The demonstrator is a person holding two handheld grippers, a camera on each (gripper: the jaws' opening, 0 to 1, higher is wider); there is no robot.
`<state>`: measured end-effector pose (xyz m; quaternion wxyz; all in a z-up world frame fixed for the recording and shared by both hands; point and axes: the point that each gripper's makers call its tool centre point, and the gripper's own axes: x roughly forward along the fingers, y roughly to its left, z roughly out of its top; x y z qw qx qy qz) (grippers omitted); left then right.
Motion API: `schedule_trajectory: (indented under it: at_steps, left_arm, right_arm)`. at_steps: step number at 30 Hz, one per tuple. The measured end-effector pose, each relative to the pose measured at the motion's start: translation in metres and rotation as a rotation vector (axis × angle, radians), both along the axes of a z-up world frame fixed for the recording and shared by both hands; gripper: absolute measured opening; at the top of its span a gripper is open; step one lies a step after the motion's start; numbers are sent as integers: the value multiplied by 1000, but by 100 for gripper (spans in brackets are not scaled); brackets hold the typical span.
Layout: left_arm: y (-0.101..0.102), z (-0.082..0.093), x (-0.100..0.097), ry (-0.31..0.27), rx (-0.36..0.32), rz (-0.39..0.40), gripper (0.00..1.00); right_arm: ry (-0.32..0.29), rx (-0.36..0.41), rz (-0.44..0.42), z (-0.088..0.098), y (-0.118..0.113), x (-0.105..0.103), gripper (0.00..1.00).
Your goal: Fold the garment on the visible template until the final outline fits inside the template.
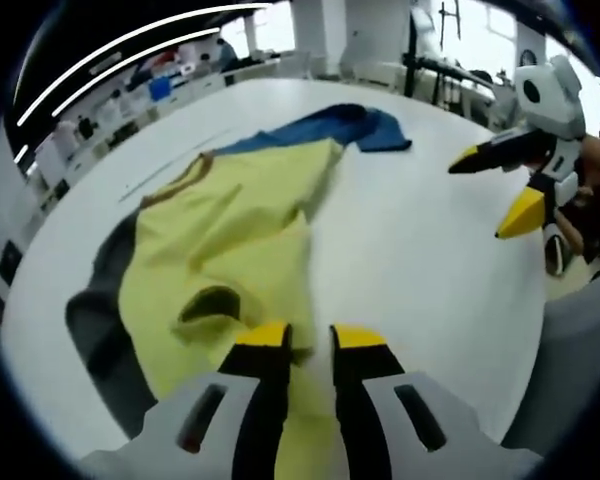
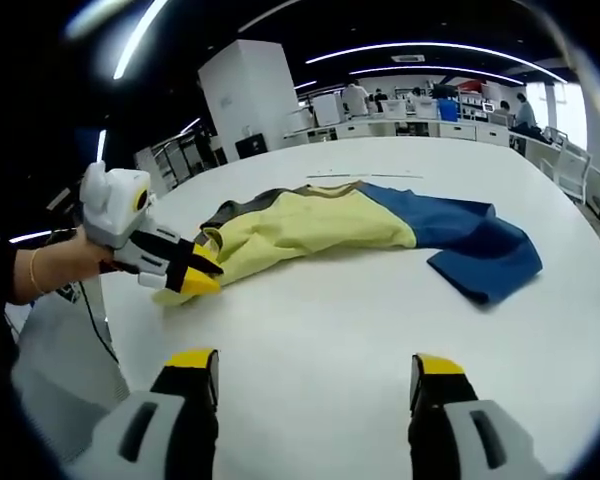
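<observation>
A garment lies crumpled on the white table [image 1: 430,290]: a yellow body [image 1: 230,240], a blue part [image 1: 365,125] at the far end and a dark grey part [image 1: 95,320] at the left. In the right gripper view the yellow body [image 2: 310,230] stretches toward the blue part [image 2: 480,245]. My left gripper [image 1: 311,338] has its jaws close together on the garment's near yellow edge; the right gripper view shows that left gripper [image 2: 200,276] at the garment's left end. My right gripper [image 2: 315,368] is wide open over bare table, apart from the cloth, and the left gripper view catches this right gripper [image 1: 486,196] at the right.
A faint thin line [image 1: 170,165] runs across the table beyond the garment. A hand [image 2: 50,265] holds the left gripper. Desks with equipment and people [image 2: 410,105], a white column [image 2: 250,95] and chairs [image 2: 580,170] stand past the table's far edge.
</observation>
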<state>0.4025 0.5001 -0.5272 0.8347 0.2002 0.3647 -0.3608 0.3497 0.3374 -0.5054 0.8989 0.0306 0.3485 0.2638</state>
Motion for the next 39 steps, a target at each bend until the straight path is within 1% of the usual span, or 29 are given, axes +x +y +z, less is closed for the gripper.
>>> schedule_trajectory:
  at_steps: [4,7,10,12,13,15,16,18,22,24,29,31,32,34,39]
  left_arm:
    - [3,-8,-2,12,33,5,11]
    - [3,-8,-1,-1,40,4,10]
    - [5,-8,1,-20,58,1,7]
    - [5,-8,2,-21,53,10,6]
    - [6,-8,3,-22,44,32,5]
    - [7,-8,4,-19,30,46,3]
    - [7,-7,4,-16,20,57,0]
    - [7,-5,4,-3,-7,82,0]
    - [3,3,1,47,-107,131,0]
    - [2,8,0,57,-136,134,0]
    - [-3,19,-5,76,-161,130,0]
    - [-8,24,-9,98,-200,133,0]
    - [-12,28,-10,115,-231,138,0]
    - [-12,34,-9,122,-246,140,0]
    - [-10,46,-2,121,-272,155,0]
  right_arm:
    - [5,0,0,-1,0,0,78]
    - [4,0,-4,-1,-1,-1,78]
    - [7,-3,-6,-2,-2,-1,78]
    - [10,-3,-6,-3,-3,-2,77]
    - [11,-3,-7,-3,-3,-2,77]
    - [12,-3,-8,-3,-3,-2,77]
    - [11,0,-10,-3,-3,-2,77]
    - [8,2,-11,-1,-3,-2,77]
    - [4,1,-12,0,-3,-1,77]
    - [3,5,-13,1,-3,-1,77]
    - [1,20,-16,3,-1,0,77]
    - [2,20,-16,3,0,-1,76]
    - [3,20,-16,4,0,-1,76]
    - [2,24,-19,4,0,-1,76]
    - [2,29,-25,6,-2,-2,75]
